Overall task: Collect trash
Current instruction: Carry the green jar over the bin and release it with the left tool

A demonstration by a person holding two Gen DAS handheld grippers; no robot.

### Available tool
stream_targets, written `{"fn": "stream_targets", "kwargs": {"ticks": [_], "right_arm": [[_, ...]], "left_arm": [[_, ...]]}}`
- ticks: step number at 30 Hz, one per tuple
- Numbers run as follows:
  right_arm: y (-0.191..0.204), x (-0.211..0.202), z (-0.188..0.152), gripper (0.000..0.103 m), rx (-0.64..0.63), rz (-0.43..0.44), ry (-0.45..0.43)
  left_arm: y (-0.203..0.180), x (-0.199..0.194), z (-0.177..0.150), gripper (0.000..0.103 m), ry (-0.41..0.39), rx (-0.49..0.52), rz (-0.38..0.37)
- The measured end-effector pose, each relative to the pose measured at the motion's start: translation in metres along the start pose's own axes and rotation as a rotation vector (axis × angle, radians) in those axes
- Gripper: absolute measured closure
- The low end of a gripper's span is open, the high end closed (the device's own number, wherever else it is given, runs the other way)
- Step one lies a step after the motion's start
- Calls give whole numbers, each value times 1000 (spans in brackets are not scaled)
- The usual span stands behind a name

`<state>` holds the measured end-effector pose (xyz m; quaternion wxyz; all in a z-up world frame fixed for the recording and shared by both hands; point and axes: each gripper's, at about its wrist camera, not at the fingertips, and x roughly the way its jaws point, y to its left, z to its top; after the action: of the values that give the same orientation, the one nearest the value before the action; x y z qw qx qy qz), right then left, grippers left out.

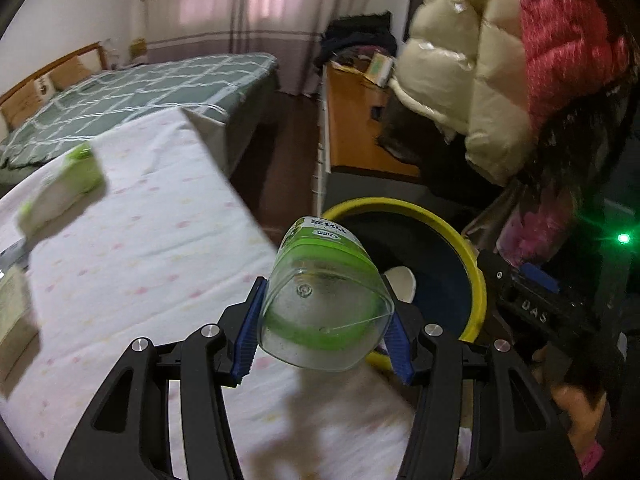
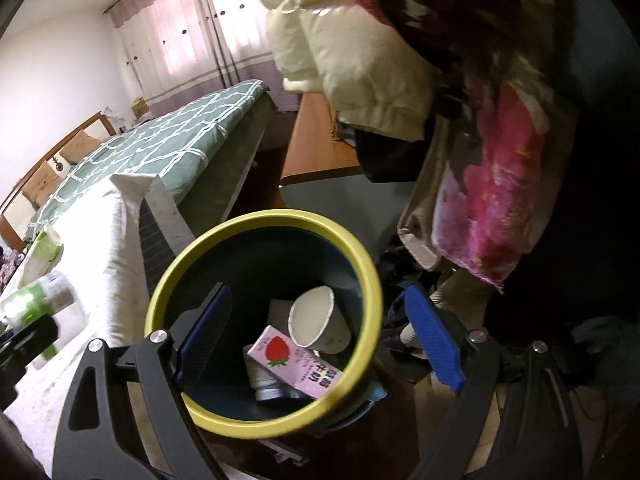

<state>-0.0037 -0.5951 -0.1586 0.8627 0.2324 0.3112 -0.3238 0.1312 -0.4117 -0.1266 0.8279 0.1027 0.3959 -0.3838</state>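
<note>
Left wrist view: left gripper [image 1: 320,332] clamps a clear plastic bottle [image 1: 324,300] with a green label, blue pads on both flanks near its base. Bottle's long axis runs forward, away from the camera, base toward the lens, neck end pointing at the yellow-rimmed bin [image 1: 476,280]. Bin lies ahead and to the right of the bottle, below the table edge; the neck end appears to overlap the near-left rim already, but whether it is truly over the opening I cannot tell. White tablecloth [image 1: 160,248] under and left of the gripper, its edge running diagonally just left of the bin. Green-and-white tissue pack [image 1: 60,188] sits well apart on the cloth, blurred.

Right wrist view: right gripper [image 2: 320,336] hangs over the bin [image 2: 360,264], jaws wide, nothing between them. Inside the bin: paper cup [image 2: 316,320], pink strawberry milk carton [image 2: 296,364], something pale beneath, unclear. The bottle [image 2: 36,300] shows at far left, over the cloth.

Judgement: left is the carrying arm; next move is forward-right to clear the rim, then release. Opening is wide, with free space on the left half. Hanging jackets [image 1: 480,80] crowd the far right side, and the right gripper itself occupies space above the bin, so collision between the two is the main risk.
</note>
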Motion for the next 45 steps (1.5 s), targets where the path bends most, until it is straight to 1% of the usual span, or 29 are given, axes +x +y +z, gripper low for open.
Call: {"fn": "stream_targets", "kwargs": {"ticks": [6,9,21,28,30,31,32,34,35,38,41,43,45], "right_arm": [[-17,2,0,19,27,-22,1],[-22,3,0,19,32,-25,3],[-24,4,-1,19,29,-32,10],[-24,5,0,19,29,-34,8],[-23,5,-1,19,28,-35,8],[-23,4,0,19,27,-37,7],[-23,4,0,19,27,-39,6],[-23,3,0,19,27,-42,5],[-23,2,0,19,27,-44,4],[-23,-1,1,19,27,-48,1],[-23,-2,1,19,25,-46,4],[-20,-2,1,19,20,-40,7],[-15,-1,0,19,11,-33,12]], "left_arm": [[-34,38,7,50,74,67,-20],[-42,52,8,50,103,83,-27],[-51,89,10,50,196,84,-34],[-55,101,9,49,227,95,-33],[-56,101,10,47,221,95,-31],[-56,100,11,42,216,98,-28],[-57,98,11,39,210,99,-27],[-57,92,13,29,195,98,-25],[-56,88,14,28,189,96,-27],[-51,70,17,26,170,82,-43],[-40,42,19,21,121,60,-45],[-28,20,18,14,74,34,-37],[-17,0,17,12,32,7,-23]]}}
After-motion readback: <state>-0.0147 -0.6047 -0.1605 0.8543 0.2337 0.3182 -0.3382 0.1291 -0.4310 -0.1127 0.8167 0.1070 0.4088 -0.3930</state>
